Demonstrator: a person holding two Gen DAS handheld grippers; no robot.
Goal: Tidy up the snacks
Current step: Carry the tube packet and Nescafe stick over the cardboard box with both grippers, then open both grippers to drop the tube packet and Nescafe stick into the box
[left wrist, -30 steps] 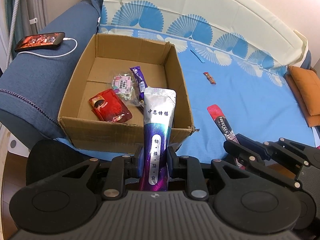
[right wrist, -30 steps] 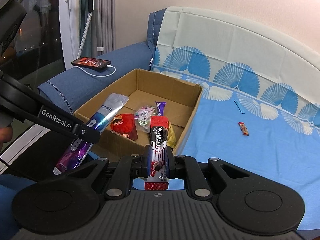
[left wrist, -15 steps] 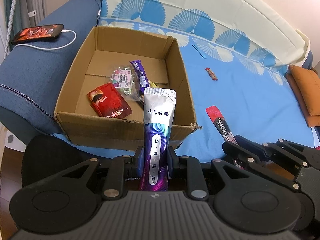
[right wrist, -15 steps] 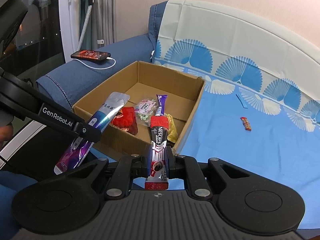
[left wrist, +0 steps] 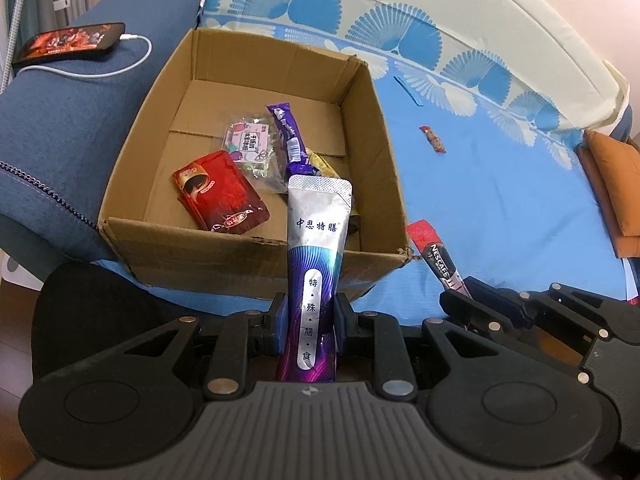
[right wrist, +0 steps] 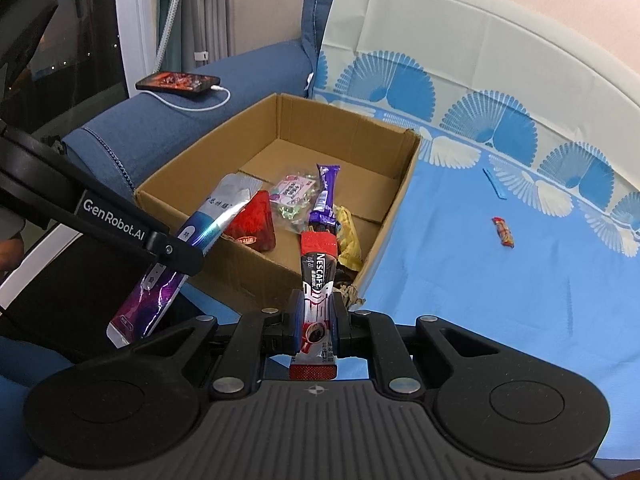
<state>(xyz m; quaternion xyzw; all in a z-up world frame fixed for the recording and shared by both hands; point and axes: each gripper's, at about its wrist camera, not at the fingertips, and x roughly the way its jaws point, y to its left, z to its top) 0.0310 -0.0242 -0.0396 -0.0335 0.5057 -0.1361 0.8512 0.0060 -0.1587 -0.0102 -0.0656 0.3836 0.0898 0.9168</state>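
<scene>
My left gripper is shut on a silver and purple sachet, which stands upright over the near wall of the open cardboard box. My right gripper is shut on a red and black Nescafe stick, held at the box's near right corner. Inside the box lie a red packet, a clear candy bag, a purple bar and a yellow wrapper. The right wrist view also shows the left gripper with its sachet at the box's near left.
The box rests on a blue patterned sheet over a sofa. A small red candy and a blue strip lie on the sheet to the right. A phone on a white cable sits on the blue armrest. An orange cushion lies far right.
Both grippers have moved closer to the box and a little lower, still holding their packets. The box now looks larger and nearer in both views.
</scene>
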